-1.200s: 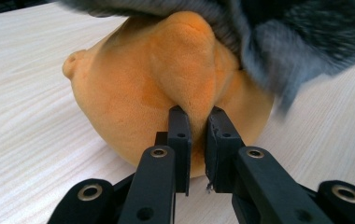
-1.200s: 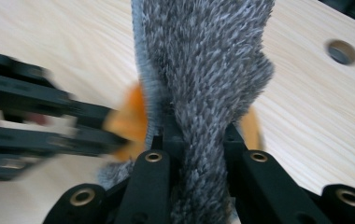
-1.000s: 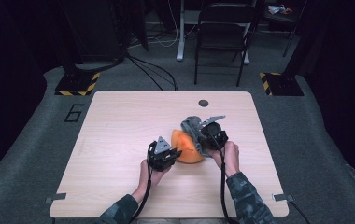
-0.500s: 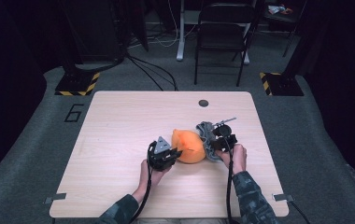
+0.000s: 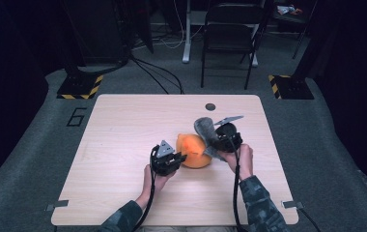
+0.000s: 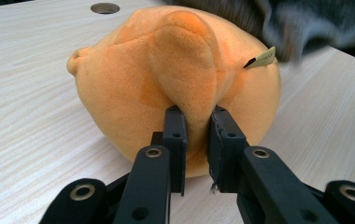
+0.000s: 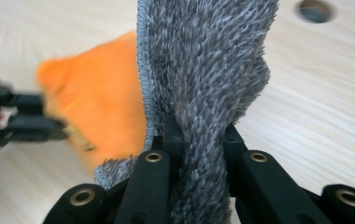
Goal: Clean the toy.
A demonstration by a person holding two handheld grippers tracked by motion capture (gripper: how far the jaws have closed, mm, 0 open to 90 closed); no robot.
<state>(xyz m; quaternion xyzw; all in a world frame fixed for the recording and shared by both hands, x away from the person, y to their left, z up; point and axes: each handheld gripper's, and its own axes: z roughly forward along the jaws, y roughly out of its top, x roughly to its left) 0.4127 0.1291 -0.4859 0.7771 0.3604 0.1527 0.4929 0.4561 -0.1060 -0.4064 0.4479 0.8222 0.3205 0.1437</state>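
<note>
An orange plush toy (image 5: 193,151) lies on the wooden table (image 5: 123,125). My left gripper (image 5: 181,157) is at its near left side, shut on a raised fold of the plush (image 6: 166,84). Its jaws (image 6: 195,126) have just eased open slightly, with the fold still pinched between them. My right gripper (image 5: 216,141) is at the toy's right, shut on a grey shaggy cloth (image 5: 204,129). The cloth (image 7: 203,70) stands up between the pads (image 7: 199,130) and leans against the toy (image 7: 101,102). A small tag (image 6: 262,58) sticks out of the plush near the grey cloth (image 6: 315,23).
A round cable hole (image 5: 210,107) sits near the table's far edge, right of middle. A black chair (image 5: 232,29) and cables stand on the floor beyond the table. Bare wood stretches to the left and along the front.
My right gripper has drawn the grey cloth to the right, off the top of the orange plush, and lifted it a little. The left gripper has stayed on the toy.
</note>
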